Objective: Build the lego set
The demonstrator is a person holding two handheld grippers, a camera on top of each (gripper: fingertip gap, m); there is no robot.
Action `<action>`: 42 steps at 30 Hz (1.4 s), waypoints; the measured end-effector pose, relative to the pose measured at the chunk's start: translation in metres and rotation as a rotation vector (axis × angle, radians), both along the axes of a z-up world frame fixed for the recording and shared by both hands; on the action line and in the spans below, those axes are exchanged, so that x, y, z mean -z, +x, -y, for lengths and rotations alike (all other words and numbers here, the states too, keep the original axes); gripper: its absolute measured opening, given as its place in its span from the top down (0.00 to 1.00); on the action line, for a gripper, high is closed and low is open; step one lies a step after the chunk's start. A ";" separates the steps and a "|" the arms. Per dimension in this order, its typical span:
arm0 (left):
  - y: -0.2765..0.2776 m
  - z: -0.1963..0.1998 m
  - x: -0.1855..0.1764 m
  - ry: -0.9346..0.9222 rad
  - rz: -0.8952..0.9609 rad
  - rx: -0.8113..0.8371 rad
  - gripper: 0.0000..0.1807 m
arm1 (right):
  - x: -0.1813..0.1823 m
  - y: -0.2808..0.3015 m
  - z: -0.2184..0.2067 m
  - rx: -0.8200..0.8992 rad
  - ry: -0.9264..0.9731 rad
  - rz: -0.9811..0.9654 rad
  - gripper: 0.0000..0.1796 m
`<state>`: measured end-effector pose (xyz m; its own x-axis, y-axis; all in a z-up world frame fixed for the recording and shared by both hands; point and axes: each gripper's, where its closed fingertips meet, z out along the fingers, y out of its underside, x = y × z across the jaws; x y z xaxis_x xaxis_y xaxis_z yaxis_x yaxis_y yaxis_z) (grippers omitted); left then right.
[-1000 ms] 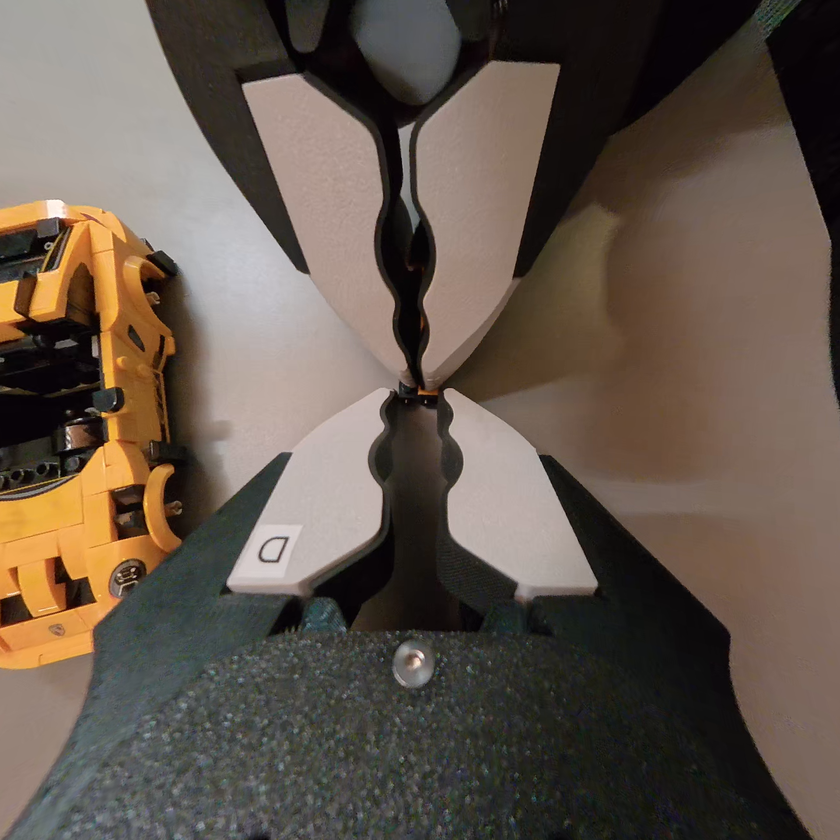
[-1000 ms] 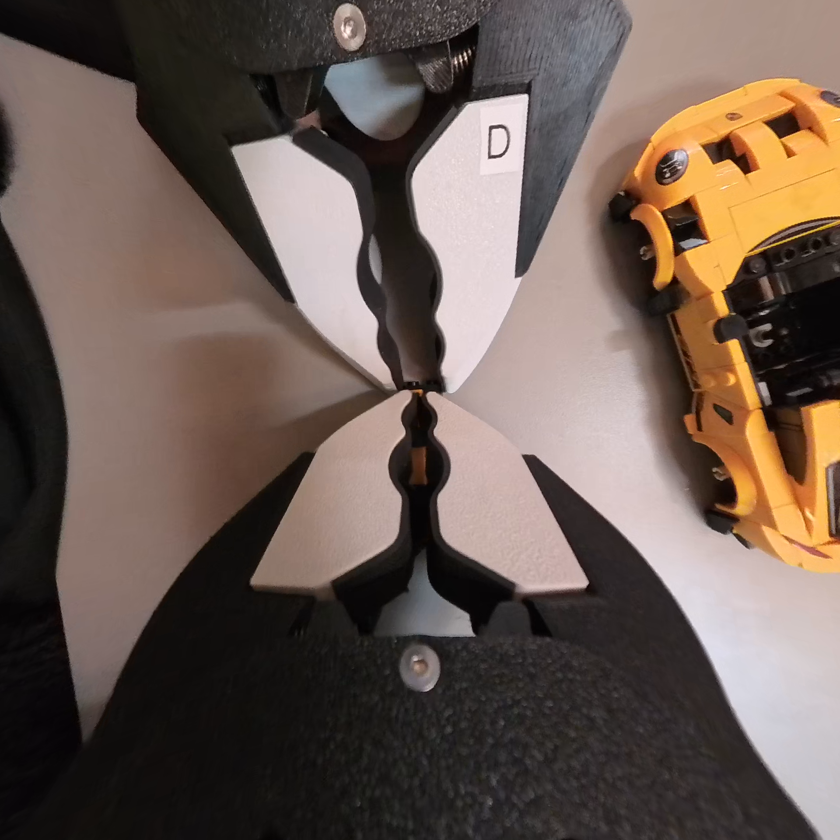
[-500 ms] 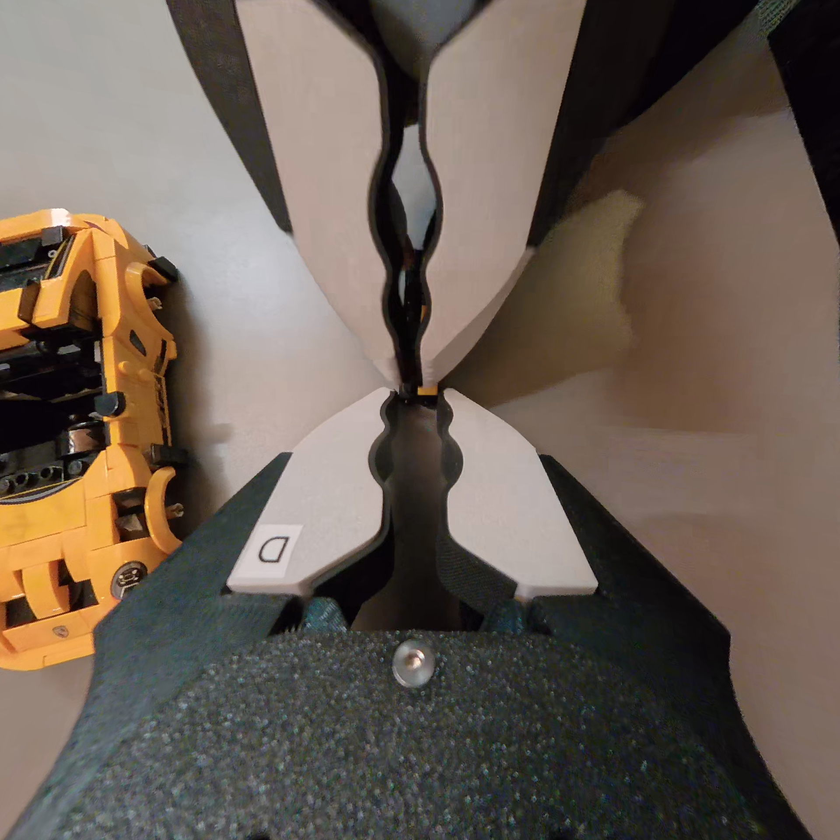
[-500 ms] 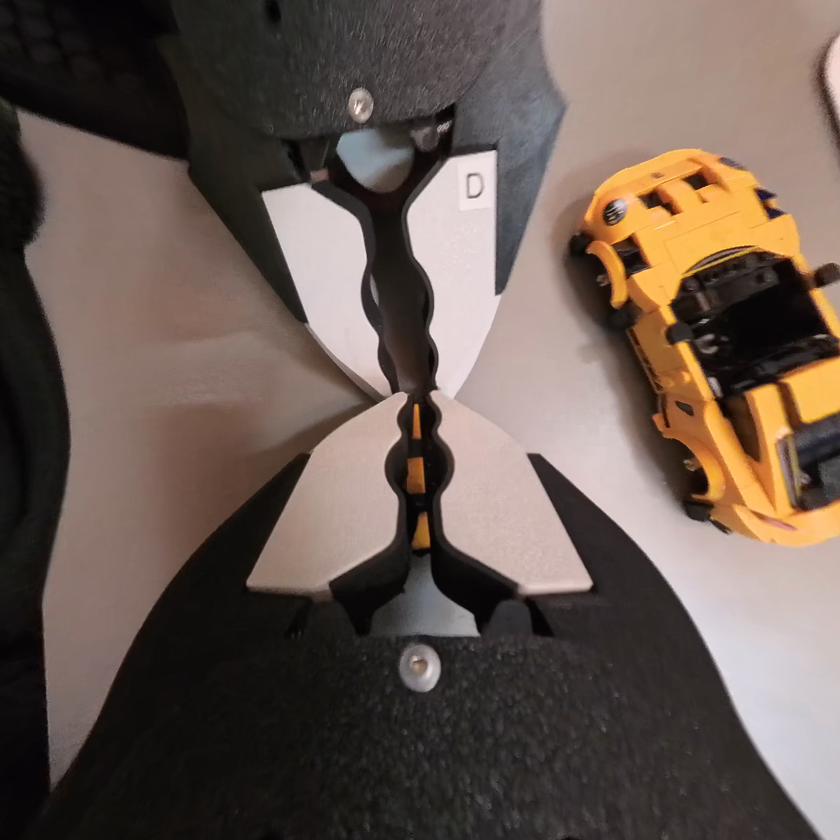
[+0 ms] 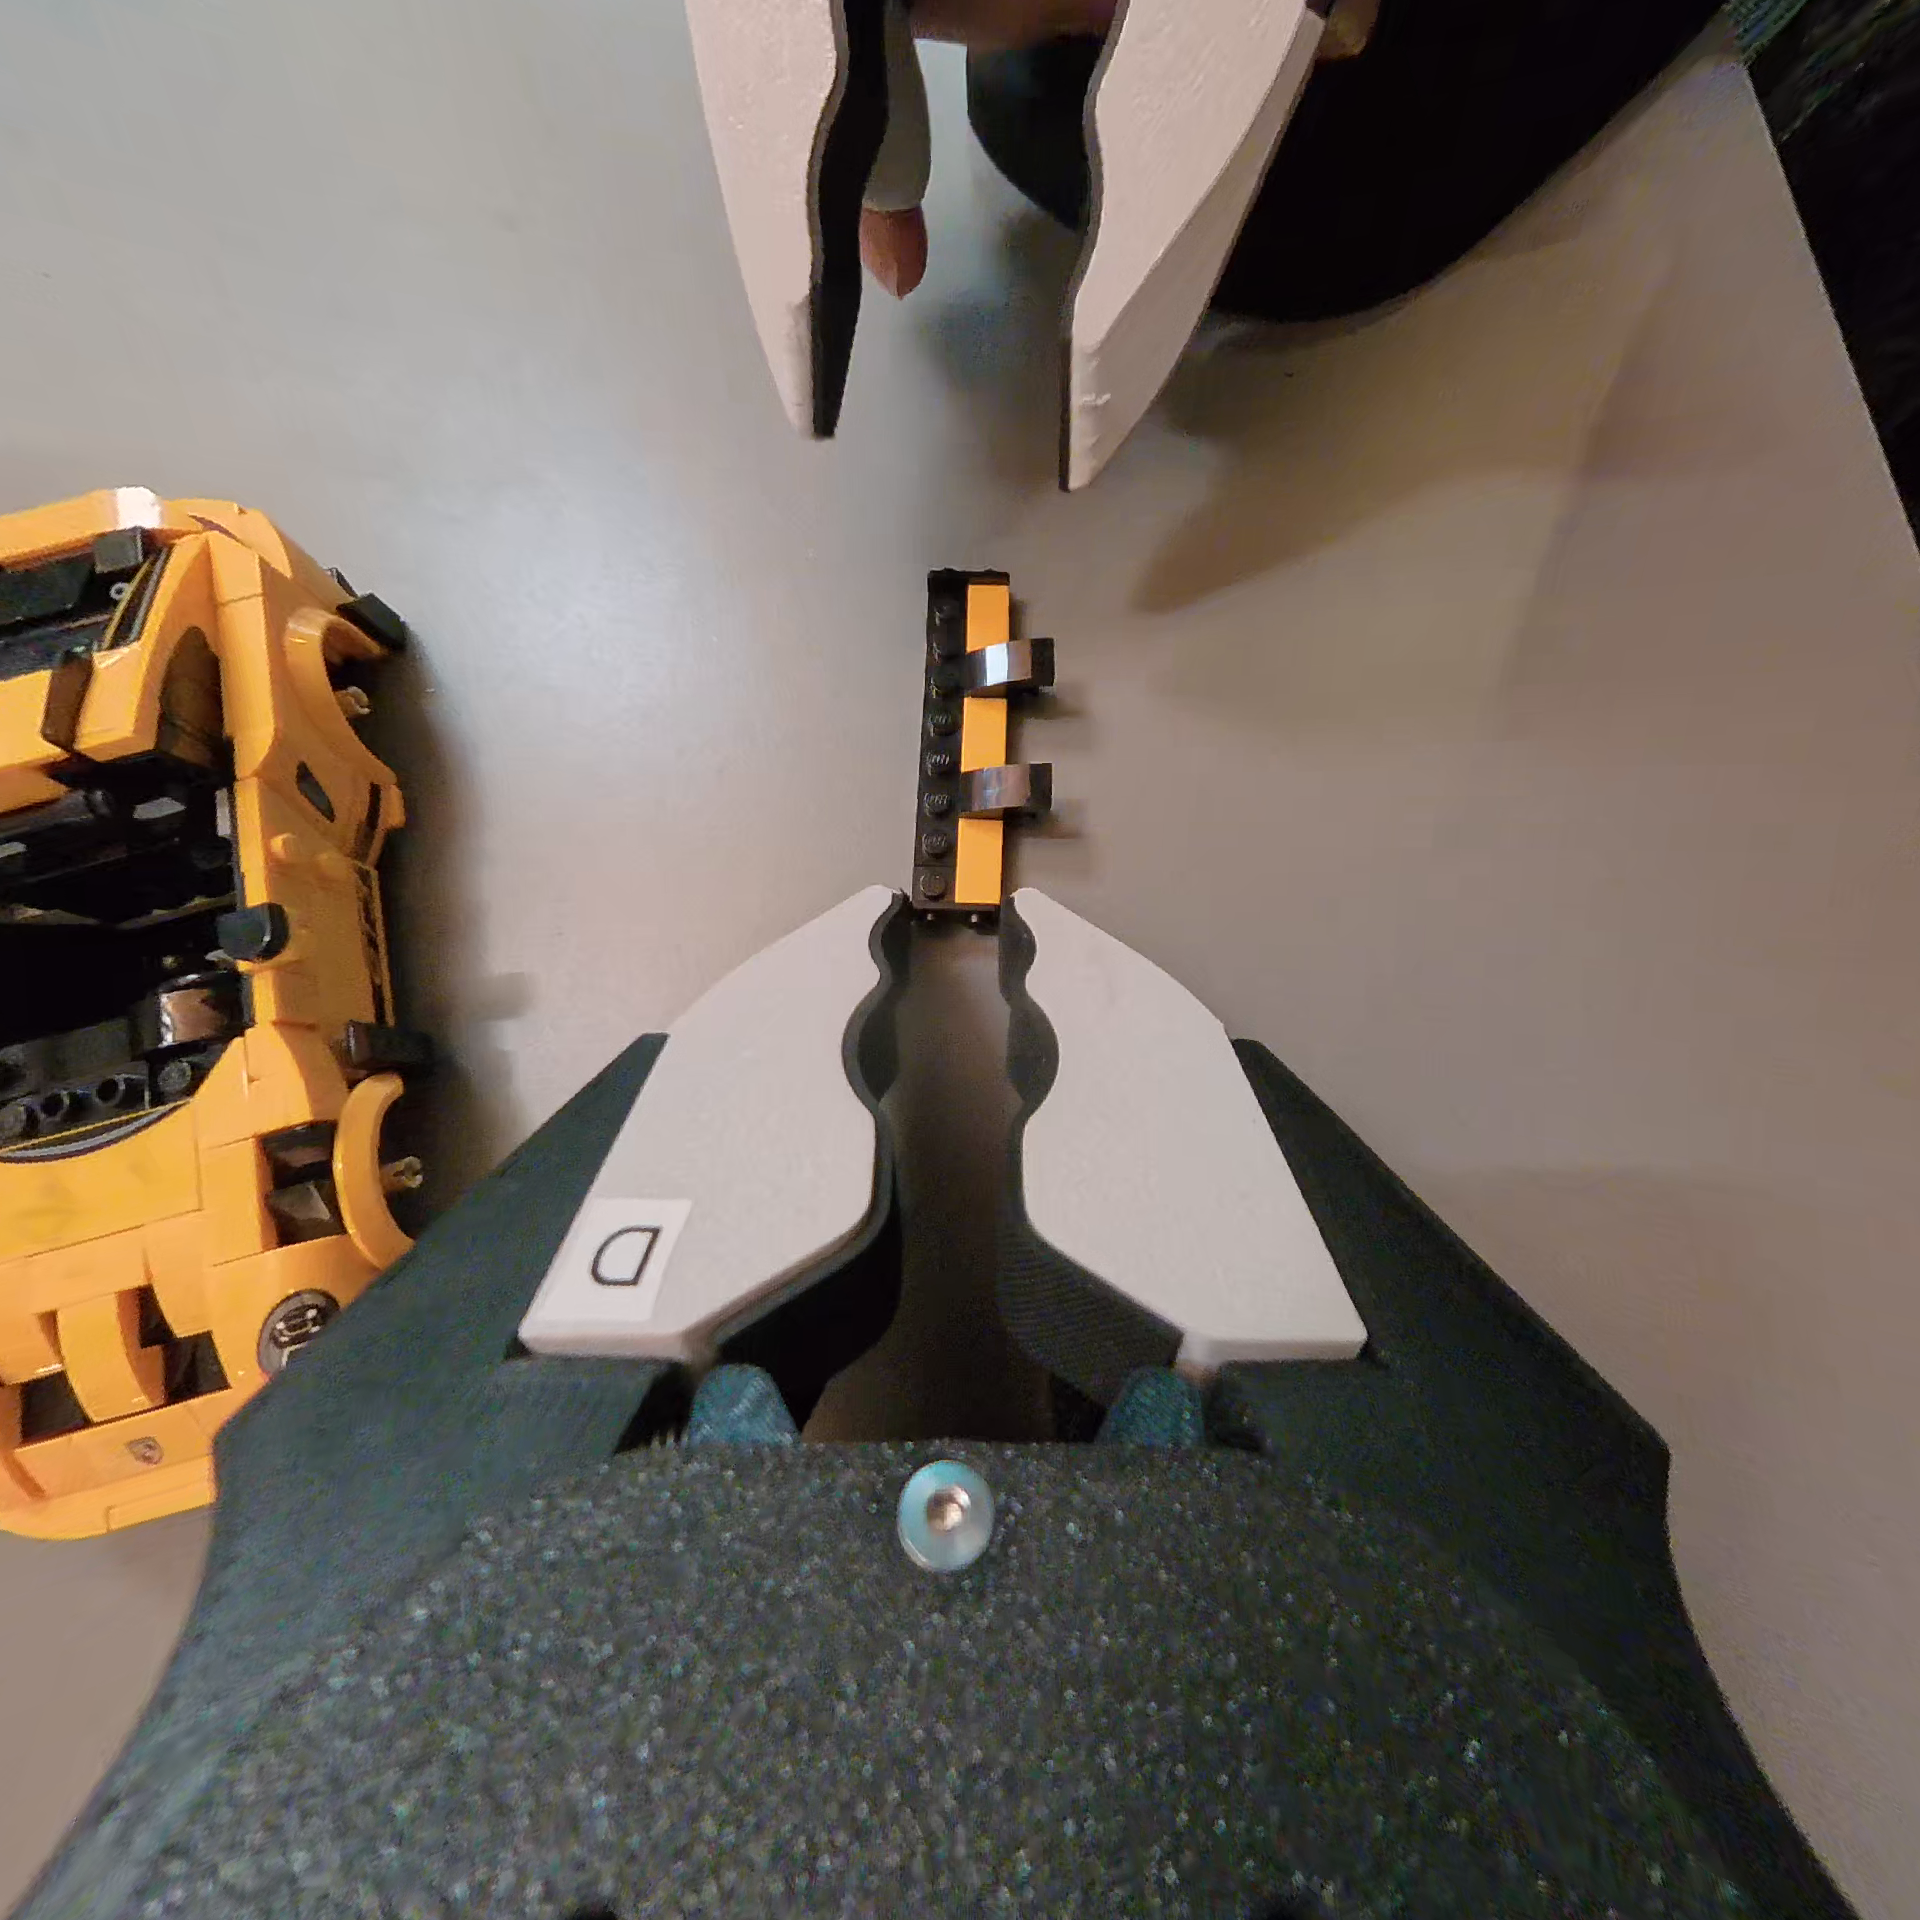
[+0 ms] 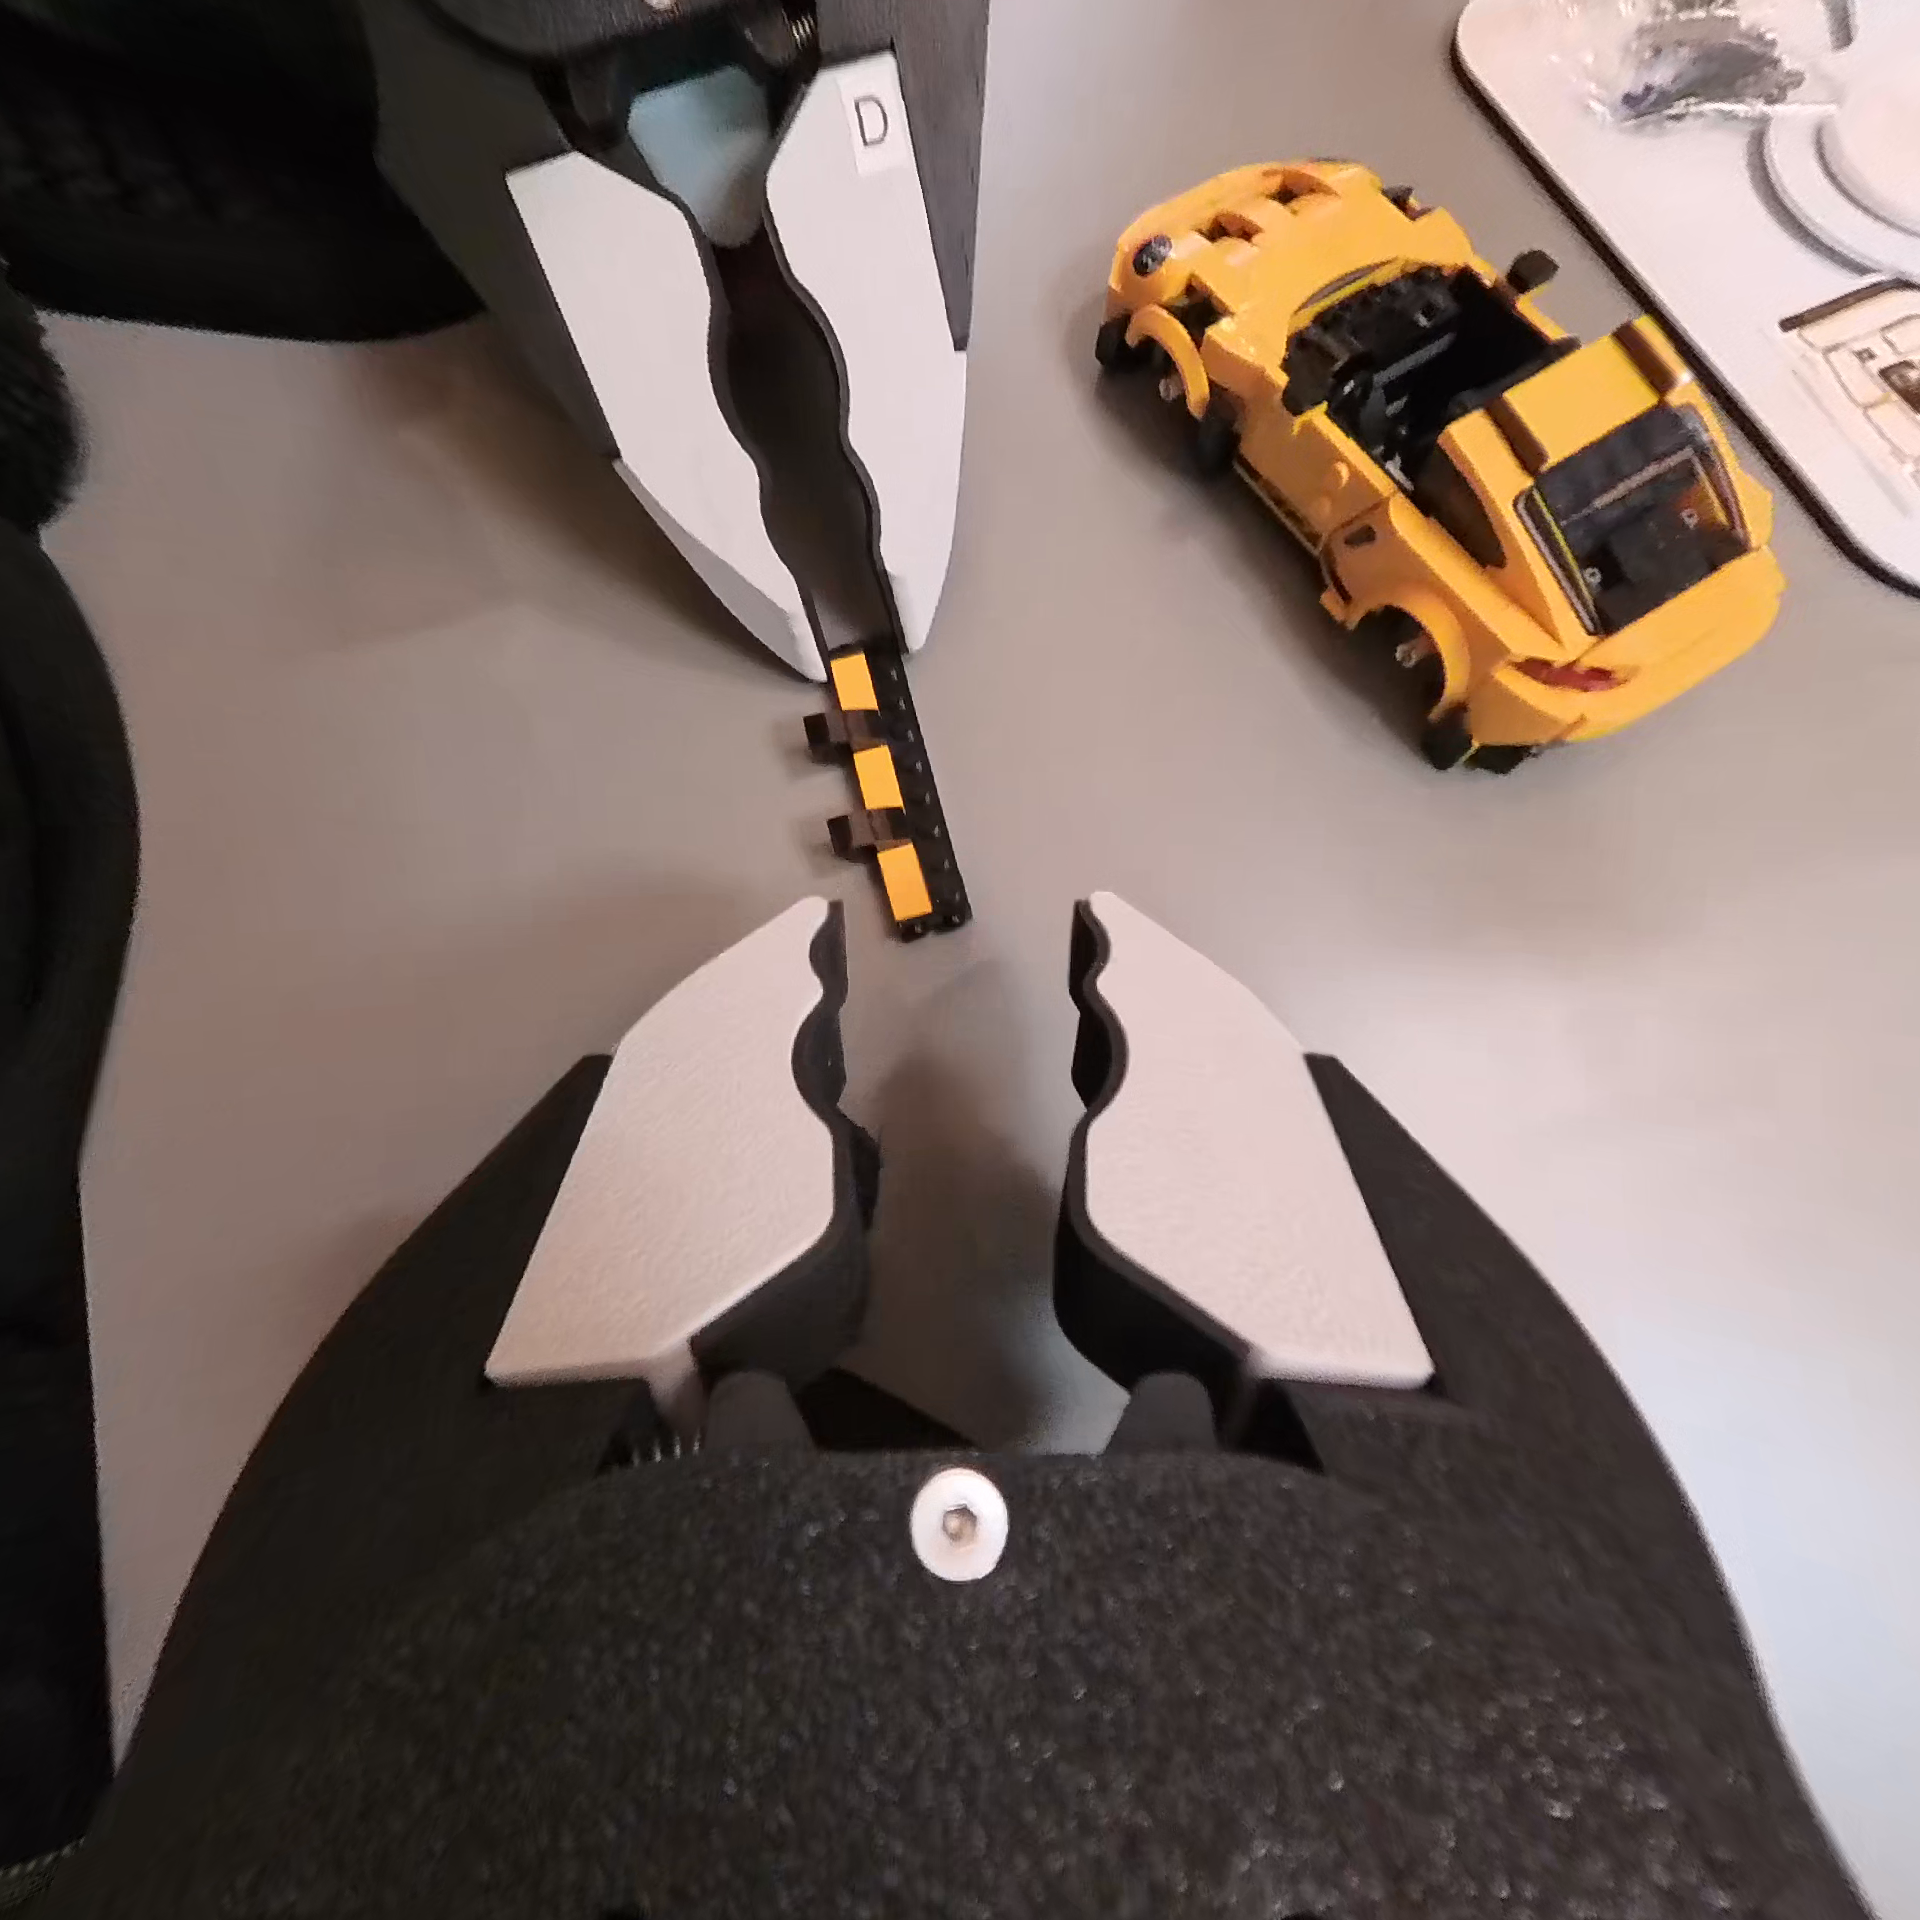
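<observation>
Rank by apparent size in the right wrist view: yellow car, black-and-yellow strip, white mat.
1. Yellow car, clearly largest.
2. White mat, cropped by the frame edge, so its true extent is unsure.
3. Black-and-yellow strip, smallest, though nearest the camera.

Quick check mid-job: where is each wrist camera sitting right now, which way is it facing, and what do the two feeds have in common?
Left wrist view: on the left gripper, looking along its fingers down at the grey table; fingers shut on the black and yellow strip; a fingertip shows.
Right wrist view: on the right gripper, facing the opposite way, jaws open just short of the strip's near end; no hand visible.
Shared: the strip, the yellow car, the table, each other's gripper.
</observation>
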<state>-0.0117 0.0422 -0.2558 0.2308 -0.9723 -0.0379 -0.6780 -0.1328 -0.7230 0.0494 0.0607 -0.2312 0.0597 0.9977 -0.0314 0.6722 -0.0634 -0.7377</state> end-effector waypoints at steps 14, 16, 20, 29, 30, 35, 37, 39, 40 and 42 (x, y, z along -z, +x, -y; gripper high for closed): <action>0.002 0.000 -0.003 0.068 -0.004 0.028 0.91 | 0.021 -0.002 0.006 -0.115 0.040 0.160 0.77; 0.002 0.000 -0.005 0.057 0.011 0.025 0.91 | 0.022 -0.003 0.006 -0.127 0.046 0.169 0.77; 0.004 0.001 -0.012 -0.064 0.090 -0.011 0.91 | 0.022 -0.006 0.006 -0.138 0.064 0.160 0.79; 0.007 0.007 -0.039 -0.538 0.362 -0.090 0.91 | -0.004 -0.014 0.003 -0.145 0.245 0.030 0.85; 0.008 0.008 -0.042 -0.580 0.387 -0.085 0.91 | -0.008 -0.014 0.003 -0.139 0.264 0.016 0.85; 0.010 0.015 -0.053 -0.731 0.467 -0.056 0.91 | -0.030 -0.021 0.002 -0.137 0.371 -0.085 0.86; 0.010 0.015 -0.054 -0.765 0.485 -0.059 0.91 | -0.033 -0.022 0.007 -0.157 0.373 -0.103 0.90; 0.009 0.016 -0.055 -0.792 0.493 -0.056 0.91 | -0.032 -0.022 0.009 -0.172 0.378 -0.097 0.91; 0.009 0.015 -0.055 -0.796 0.499 -0.061 0.91 | -0.031 -0.022 0.010 -0.174 0.377 -0.095 0.91; 0.008 0.012 -0.058 -0.807 0.525 -0.069 0.91 | -0.030 -0.021 0.011 -0.177 0.355 -0.107 0.92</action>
